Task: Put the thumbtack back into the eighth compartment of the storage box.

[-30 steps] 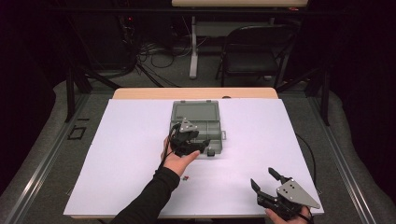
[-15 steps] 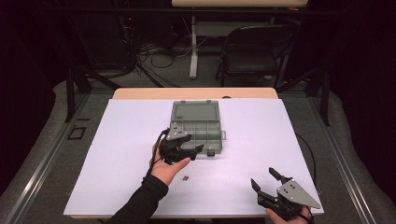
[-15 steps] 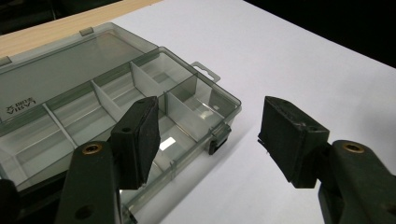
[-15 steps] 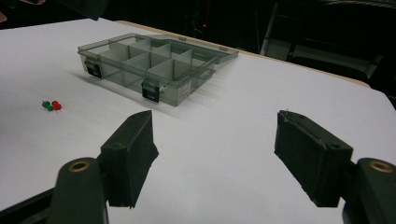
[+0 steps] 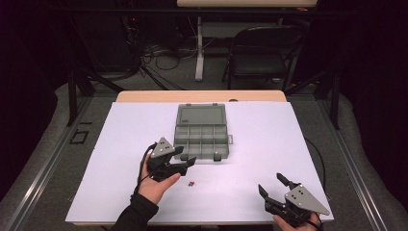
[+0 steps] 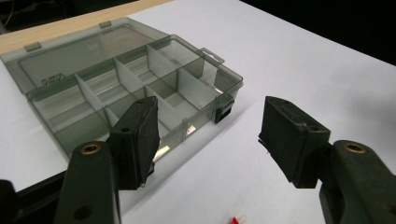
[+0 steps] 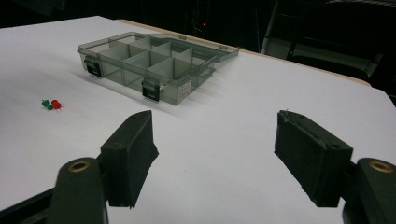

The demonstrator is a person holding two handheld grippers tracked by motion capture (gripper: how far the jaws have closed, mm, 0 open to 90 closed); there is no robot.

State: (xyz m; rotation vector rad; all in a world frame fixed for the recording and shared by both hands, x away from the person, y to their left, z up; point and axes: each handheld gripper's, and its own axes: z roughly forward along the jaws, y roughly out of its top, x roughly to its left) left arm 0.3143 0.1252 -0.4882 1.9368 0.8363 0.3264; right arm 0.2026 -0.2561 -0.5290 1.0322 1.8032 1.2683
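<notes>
The left hand-held gripper [image 5: 185, 157], its jaws just opened wide and holding nothing, sits just in front of the open box [image 5: 201, 131] in the middle of the white tabletop [image 5: 288, 144], while the right hand-held gripper [image 5: 271, 185] waits wide open and empty near the front edge, with lots of bare room between.

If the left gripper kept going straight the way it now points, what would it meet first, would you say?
Most likely the organizer box: the left gripper has open, empty jaws aimed at the near front corner by the black latch. Depth is unclear, so it might slip just past that corner onto bare white table.
</notes>
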